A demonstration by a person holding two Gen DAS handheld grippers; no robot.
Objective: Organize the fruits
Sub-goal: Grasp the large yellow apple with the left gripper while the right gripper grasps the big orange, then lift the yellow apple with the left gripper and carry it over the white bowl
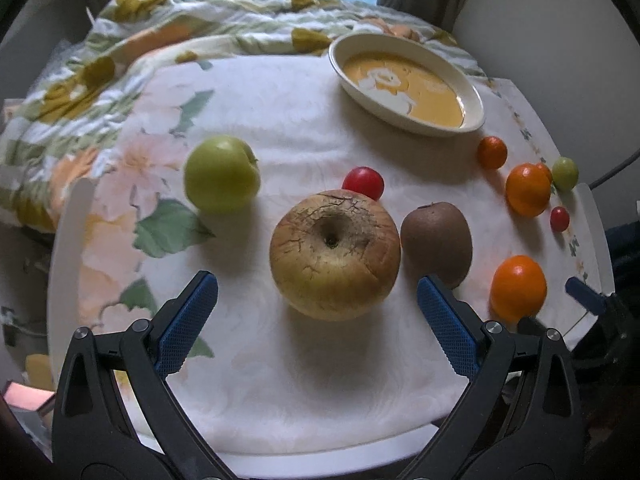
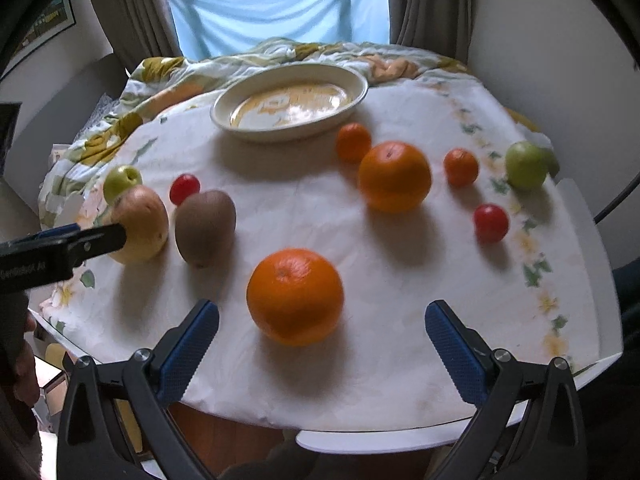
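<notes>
In the left wrist view my left gripper (image 1: 318, 286) is open, its blue pads either side of a large russet apple (image 1: 334, 255) without touching it. A kiwi (image 1: 437, 238), a green apple (image 1: 221, 179) and a red cherry tomato (image 1: 363, 182) lie around it. In the right wrist view my right gripper (image 2: 322, 316) is open just short of a large orange (image 2: 295, 295). Behind lie a second orange (image 2: 394, 176), two small mandarins (image 2: 353, 143) (image 2: 461, 167), a green fruit (image 2: 525, 165) and a red tomato (image 2: 491, 223). The empty cream dish (image 2: 240, 128) stands at the back.
The round table (image 2: 400, 438) has a floral cloth (image 1: 280, 380); a crumpled floral blanket (image 1: 80, 92) lies behind it. The left gripper (image 2: 60, 246) reaches in from the left of the right wrist view. Curtains and a window are beyond.
</notes>
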